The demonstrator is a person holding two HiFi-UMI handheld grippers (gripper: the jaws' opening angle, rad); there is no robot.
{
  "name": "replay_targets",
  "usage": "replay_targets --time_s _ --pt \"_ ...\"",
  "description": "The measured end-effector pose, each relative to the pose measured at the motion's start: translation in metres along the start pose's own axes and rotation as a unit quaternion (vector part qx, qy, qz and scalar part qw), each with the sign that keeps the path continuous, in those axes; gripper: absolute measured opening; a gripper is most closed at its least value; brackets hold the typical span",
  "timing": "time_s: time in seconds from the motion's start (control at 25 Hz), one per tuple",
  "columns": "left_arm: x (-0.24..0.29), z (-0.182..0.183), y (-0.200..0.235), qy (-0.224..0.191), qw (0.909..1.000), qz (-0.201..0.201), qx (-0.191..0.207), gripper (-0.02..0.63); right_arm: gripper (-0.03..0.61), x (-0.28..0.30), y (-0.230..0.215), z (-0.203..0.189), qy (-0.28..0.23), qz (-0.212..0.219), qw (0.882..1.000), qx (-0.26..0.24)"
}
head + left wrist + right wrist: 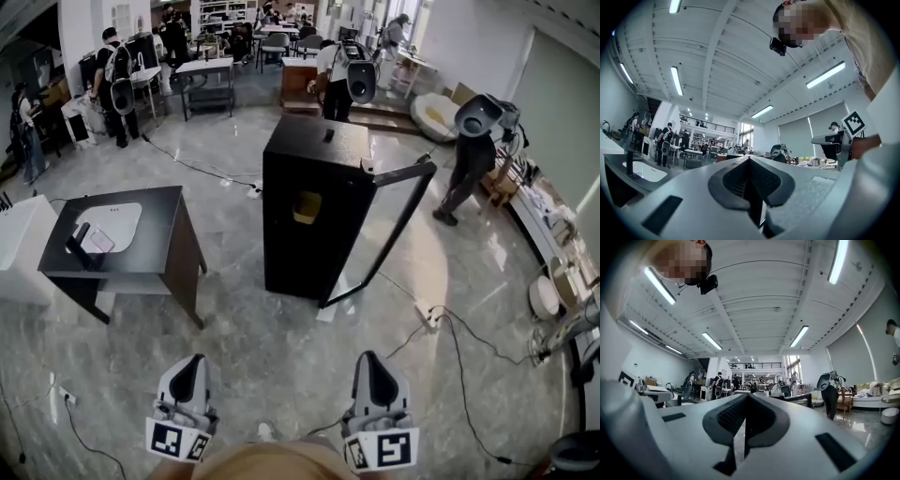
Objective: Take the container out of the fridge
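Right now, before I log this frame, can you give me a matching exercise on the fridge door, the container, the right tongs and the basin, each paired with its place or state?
Things:
1. fridge door
2. yellow container
3. right tongs
4. white basin

Places or states:
A. shut, with nothing between them
B. swung open
C. set into the black table at the left
D. inside the black fridge

Pairs: 1-B, 2-D, 3-A, 4-C
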State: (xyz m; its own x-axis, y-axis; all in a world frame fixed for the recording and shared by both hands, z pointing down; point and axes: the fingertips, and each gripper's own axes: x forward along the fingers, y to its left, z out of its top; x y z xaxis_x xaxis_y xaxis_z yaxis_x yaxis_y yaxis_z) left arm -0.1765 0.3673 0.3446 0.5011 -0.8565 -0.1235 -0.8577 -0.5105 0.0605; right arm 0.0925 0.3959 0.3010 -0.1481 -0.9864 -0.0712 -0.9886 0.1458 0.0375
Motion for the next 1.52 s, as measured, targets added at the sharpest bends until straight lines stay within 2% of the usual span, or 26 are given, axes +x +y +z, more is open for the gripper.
replay_targets --time_s 0.32,0.6,0.92,1.24,1.52 --pt "-0.005 -0.009 0.034 0.003 0.9999 -0.005 -0.011 0.002 0.003 -0.005 0.011 -0.005 0.007 -0.027 1.0 -0.008" --pt "-0.001 -0.014 0.035 0.005 0.9994 -0.027 -0.021 0.002 0.003 0.001 0.021 -0.001 0.008 -0.032 0.999 -0.015" --pt "0.007 -0.014 0.038 0.007 0.9994 -0.033 -0.013 0.002 0.003 0.011 0.021 -0.008 0.008 -0.031 0.999 -0.01" --pt "0.027 -0.018 0.034 0.009 0.9995 -0.028 -0.006 0.002 0.003 0.029 0.006 -0.017 0.009 -0.025 1.0 0.0" --pt "0.068 -0.022 0.024 0.012 0.9996 -0.027 -0.001 0.002 0.003 0.063 -0.025 -0.023 0.005 -0.016 1.0 0.008"
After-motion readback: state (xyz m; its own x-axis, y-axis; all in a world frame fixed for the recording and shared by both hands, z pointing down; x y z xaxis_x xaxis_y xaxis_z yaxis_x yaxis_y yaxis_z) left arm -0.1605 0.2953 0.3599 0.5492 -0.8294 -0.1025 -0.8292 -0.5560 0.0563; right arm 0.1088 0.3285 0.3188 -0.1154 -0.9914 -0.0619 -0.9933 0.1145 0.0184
